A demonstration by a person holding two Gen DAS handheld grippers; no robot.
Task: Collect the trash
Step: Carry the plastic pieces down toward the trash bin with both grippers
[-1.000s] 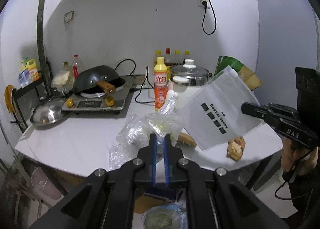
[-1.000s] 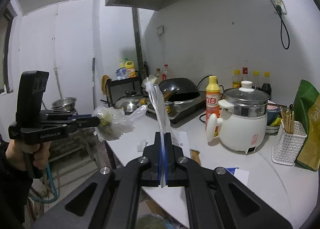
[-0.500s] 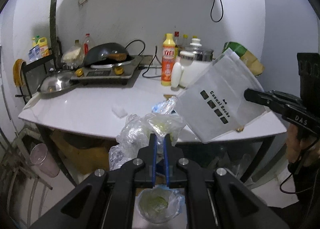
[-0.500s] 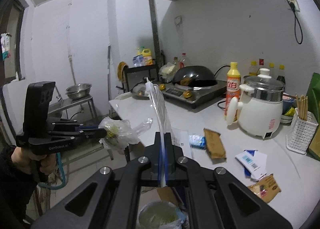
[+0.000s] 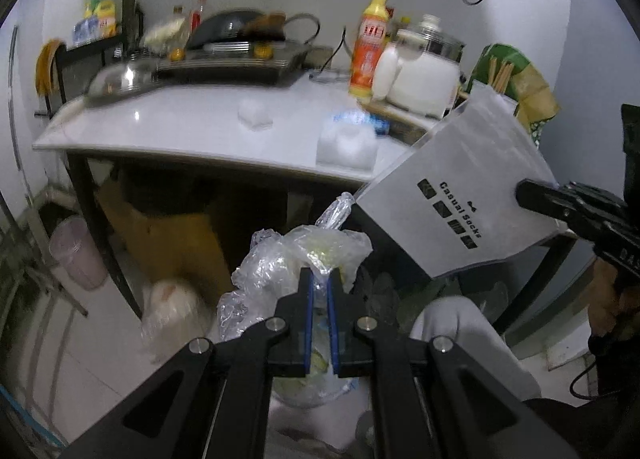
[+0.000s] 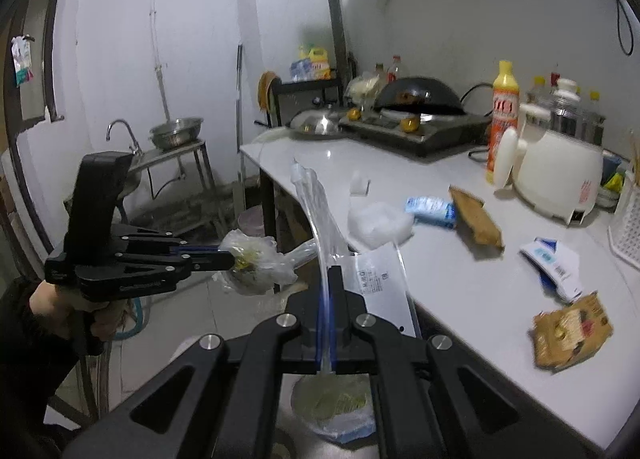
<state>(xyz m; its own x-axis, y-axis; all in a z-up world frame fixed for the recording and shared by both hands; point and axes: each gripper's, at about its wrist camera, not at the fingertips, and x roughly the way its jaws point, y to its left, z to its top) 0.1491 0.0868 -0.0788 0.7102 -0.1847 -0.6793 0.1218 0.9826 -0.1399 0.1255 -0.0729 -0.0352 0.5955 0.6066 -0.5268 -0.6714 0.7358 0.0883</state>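
Trash lying scattered on white tabletop [image 6: 480, 283]: brown wrappers [image 6: 573, 333], blue packet [image 6: 432, 211], white wad [image 6: 378, 225]. Flat sock package [image 5: 468, 195] hanging in air off tabletop edge, right gripper [image 6: 327, 287] jaws clamping together on its edge. Crumpled clear plastic bag [image 5: 296, 259] hanging below tabletop level, left gripper [image 5: 320, 283] jaws pinching tight on it. Lined bin [image 6: 332, 407] sitting on floor beneath both grippers.
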